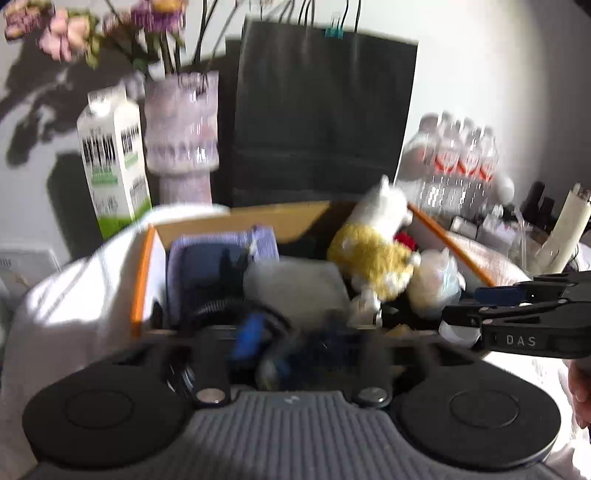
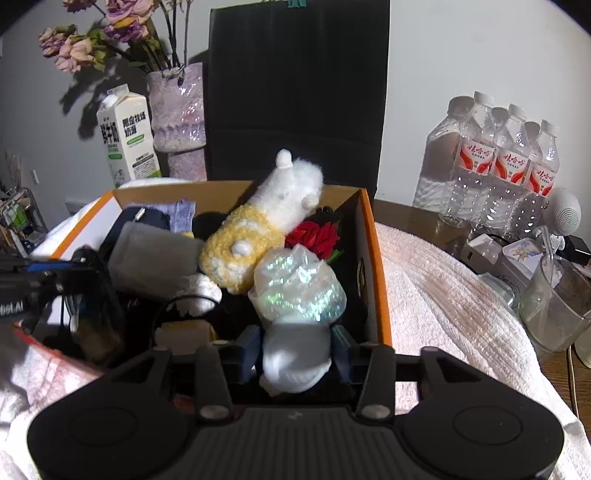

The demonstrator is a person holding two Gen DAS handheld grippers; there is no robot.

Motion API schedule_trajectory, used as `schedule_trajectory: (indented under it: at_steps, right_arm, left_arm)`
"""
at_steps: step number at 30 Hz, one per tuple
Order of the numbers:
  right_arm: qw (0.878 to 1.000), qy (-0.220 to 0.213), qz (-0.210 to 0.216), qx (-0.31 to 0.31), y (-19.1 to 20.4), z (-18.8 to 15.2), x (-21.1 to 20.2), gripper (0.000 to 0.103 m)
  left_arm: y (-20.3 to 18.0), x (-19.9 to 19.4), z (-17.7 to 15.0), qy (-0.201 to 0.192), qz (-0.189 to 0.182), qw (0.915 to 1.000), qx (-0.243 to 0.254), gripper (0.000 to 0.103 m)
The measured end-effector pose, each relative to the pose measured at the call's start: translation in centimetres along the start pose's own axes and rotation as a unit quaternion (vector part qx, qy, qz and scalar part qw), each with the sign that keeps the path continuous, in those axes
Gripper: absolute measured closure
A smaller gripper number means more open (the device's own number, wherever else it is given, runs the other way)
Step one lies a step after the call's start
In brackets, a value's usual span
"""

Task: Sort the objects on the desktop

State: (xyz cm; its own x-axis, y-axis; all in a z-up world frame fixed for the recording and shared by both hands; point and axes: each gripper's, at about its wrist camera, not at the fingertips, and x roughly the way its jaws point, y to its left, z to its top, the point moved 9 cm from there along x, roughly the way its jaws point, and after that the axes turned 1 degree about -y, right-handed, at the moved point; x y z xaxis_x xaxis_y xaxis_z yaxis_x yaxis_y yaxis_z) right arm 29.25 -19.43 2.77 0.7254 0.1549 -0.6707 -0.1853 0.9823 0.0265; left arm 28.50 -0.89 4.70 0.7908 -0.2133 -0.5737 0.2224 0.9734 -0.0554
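In the left wrist view (badly blurred), the left gripper (image 1: pixel 295 354) was seen spread over the orange-edged box (image 1: pixel 142 280), nothing clearly pinched. In the right wrist view, a white crumpled bundle (image 2: pixel 295 360) was flanked by the right gripper (image 2: pixel 295 354) over the box's near end; whether it was pinched cannot be told.

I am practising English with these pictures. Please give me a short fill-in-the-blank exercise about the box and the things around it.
1. The plush toy lies inside the cardboard ____.
2. The flowers stand in a ____.
3. The milk carton stands to the ____ of the vase.
4. The right tool has a ____ bundle between its fingers.

Missing words: box; vase; left; white
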Motion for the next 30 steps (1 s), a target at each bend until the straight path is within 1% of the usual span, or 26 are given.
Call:
schedule_trajectory:
  at_steps: [1, 2, 4, 5, 6, 7, 9, 11, 13, 16, 17, 20, 22, 24, 26, 28, 30]
  right_arm:
    - [1.000, -0.011, 0.005, 0.001, 0.1, 0.4, -0.4, 0.046]
    - [1.000, -0.018, 0.009, 0.000, 0.3, 0.7, -1.0, 0.043]
    - [0.999, -0.033, 0.012, -0.006, 0.8, 1.4, -1.9, 0.040]
    - [0.999, -0.040, 0.013, -0.010, 1.2, 1.8, -2.3, 0.039]
    - [0.999, -0.045, 0.016, -0.016, 1.6, 2.1, -2.6, 0.034]
    - [0.998, -0.049, 0.019, -0.021, 2.0, 2.3, -2.8, 0.028]
    - [0.998, -0.055, 0.020, -0.029, 2.7, 2.6, -3.0, 0.027]
    - [0.998, -0.056, 0.022, -0.036, 3.5, 2.6, -3.0, 0.026]
    - [0.997, -0.059, 0.025, -0.033, 3.9, 2.3, -3.1, 0.023]
    - [0.997, -0.067, 0.028, -0.019, 4.3, 1.4, -4.4, 0.017]
    - [0.997, -0.072, 0.031, -0.013, 4.3, 1.0, -4.9, 0.017]
    - [0.995, -0.086, 0.047, -0.001, 4.7, -0.5, -6.9, 0.017]
    - [0.994, -0.091, 0.054, 0.003, 5.0, -1.6, -8.5, 0.017]
    - [0.993, -0.096, 0.064, 0.001, 5.5, -2.7, -10.5, 0.016]
    - [0.992, -0.102, 0.076, -0.002, 6.0, -3.9, -12.7, 0.014]
    - [0.990, -0.111, 0.087, -0.008, 6.4, -5.4, -15.0, 0.009]
    - [0.988, -0.119, 0.098, -0.015, 6.7, -7.1, -17.3, 0.007]
  left_arm:
    - [0.1, -0.5, 0.4, -0.015, 0.007, 0.9999, 0.001, 0.031]
    - [0.2, -0.9, 0.8, -0.025, 0.015, 0.9996, 0.004, 0.030]
    - [0.3, -1.4, 1.2, -0.029, 0.029, 0.9991, 0.009, 0.021]
    - [0.4, -1.5, 1.4, -0.030, 0.038, 0.9988, 0.008, 0.013]
    - [0.5, -1.7, 1.5, -0.033, 0.048, 0.9983, 0.007, 0.008]
    - [0.5, -1.9, 1.6, -0.037, 0.058, 0.9976, 0.006, 0.006]
    - [0.6, -2.3, 1.6, -0.039, 0.069, 0.9968, 0.003, 0.004]
    - [0.7, -2.5, 1.4, -0.032, 0.081, 0.9962, -0.006, 0.002]
    - [0.9, -3.2, 1.1, -0.028, 0.092, 0.9952, -0.016, 0.002]
    - [0.4, -5.0, 0.4, -0.033, 0.085, 0.9956, -0.023, 0.002]
    - [0.2, -5.7, 0.1, -0.036, 0.078, 0.9960, -0.024, 0.001]
    - [-0.7, -8.2, -1.0, -0.041, 0.068, 0.9965, -0.025, 0.000]
    - [-1.3, -10.0, -2.0, -0.035, 0.064, 0.9969, -0.029, 0.000]
    - [-2.0, -12.4, -2.9, -0.037, 0.049, 0.9977, -0.030, 0.000]
    - [-2.5, -14.9, -4.0, -0.039, 0.048, 0.9976, -0.030, 0.000]
    - [-2.9, -17.4, -5.3, -0.046, 0.047, 0.9974, -0.029, 0.000]
    - [-3.1, -19.7, -6.9, -0.048, 0.046, 0.9972, -0.033, 0.000]
